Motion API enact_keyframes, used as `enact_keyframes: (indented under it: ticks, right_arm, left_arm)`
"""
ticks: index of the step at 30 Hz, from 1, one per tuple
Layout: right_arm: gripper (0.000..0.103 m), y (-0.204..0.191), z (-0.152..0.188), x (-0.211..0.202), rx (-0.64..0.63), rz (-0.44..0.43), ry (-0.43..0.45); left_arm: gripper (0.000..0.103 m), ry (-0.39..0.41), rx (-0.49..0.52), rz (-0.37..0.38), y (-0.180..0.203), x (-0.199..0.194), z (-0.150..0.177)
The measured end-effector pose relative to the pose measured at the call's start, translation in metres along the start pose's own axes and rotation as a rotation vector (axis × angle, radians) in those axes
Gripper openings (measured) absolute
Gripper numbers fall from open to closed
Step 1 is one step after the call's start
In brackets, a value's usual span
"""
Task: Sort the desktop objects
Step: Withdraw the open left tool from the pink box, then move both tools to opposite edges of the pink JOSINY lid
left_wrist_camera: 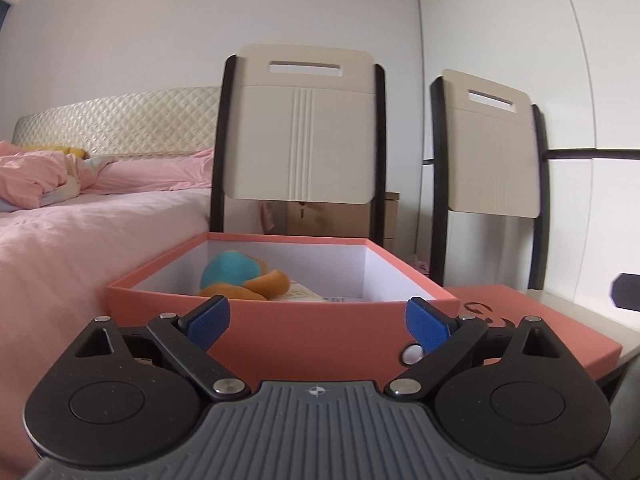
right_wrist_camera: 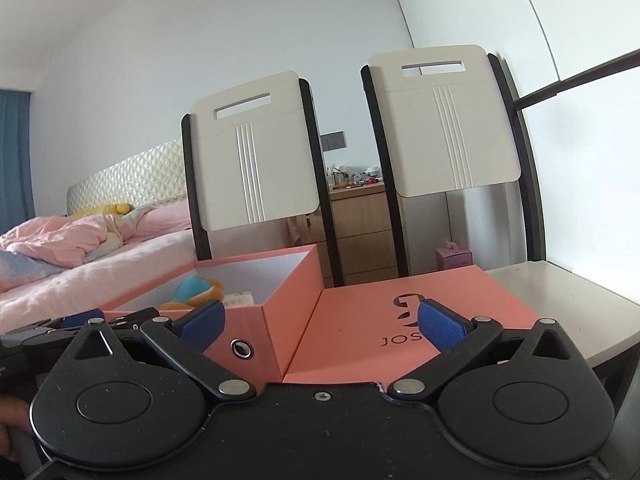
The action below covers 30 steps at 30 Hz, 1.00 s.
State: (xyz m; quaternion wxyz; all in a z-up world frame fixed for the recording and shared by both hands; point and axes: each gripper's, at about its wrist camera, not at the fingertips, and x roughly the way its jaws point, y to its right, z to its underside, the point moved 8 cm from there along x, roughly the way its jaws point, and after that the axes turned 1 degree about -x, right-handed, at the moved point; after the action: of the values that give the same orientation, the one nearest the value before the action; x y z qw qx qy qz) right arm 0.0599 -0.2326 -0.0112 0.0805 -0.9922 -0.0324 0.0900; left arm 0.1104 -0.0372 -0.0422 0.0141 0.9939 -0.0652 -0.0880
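Inside box (left_wrist_camera: 280,332), plush toy (left_wrist_camera: 240,276), perhaps sideways

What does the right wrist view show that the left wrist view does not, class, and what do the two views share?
Only the right wrist view shows the wall socket, the cluttered top of the wooden dresser, the small pink carton on the floor and the blue curtain. Only the left wrist view shows a black object at its right edge. Both show the open orange box holding the plush toy, the lid beside it, two chairs and the bed.
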Motion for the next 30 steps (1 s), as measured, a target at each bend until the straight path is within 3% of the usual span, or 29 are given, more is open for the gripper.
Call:
enact_keyframes:
  ticks: [8, 15, 25, 30]
  right_arm:
    - [0.102, 0.002, -0.001, 0.001, -0.008, 0.0, -0.008]
    - [0.102, 0.028, -0.008, 0.0, -0.011, -0.002, -0.041]
    - [0.102, 0.123, 0.003, 0.025, -0.042, 0.107, -0.179]
    - [0.102, 0.169, 0.029, 0.051, 0.049, 0.128, -0.216]
  left_arm:
    - [0.096, 0.011, -0.031, 0.004, -0.002, -0.003, 0.0]
    - [0.096, -0.02, -0.053, 0.068, 0.011, -0.002, 0.019]
    - [0.096, -0.139, -0.019, 0.225, 0.049, 0.018, 0.049]
    - [0.096, -0.206, 0.002, 0.299, 0.074, 0.037, 0.067]
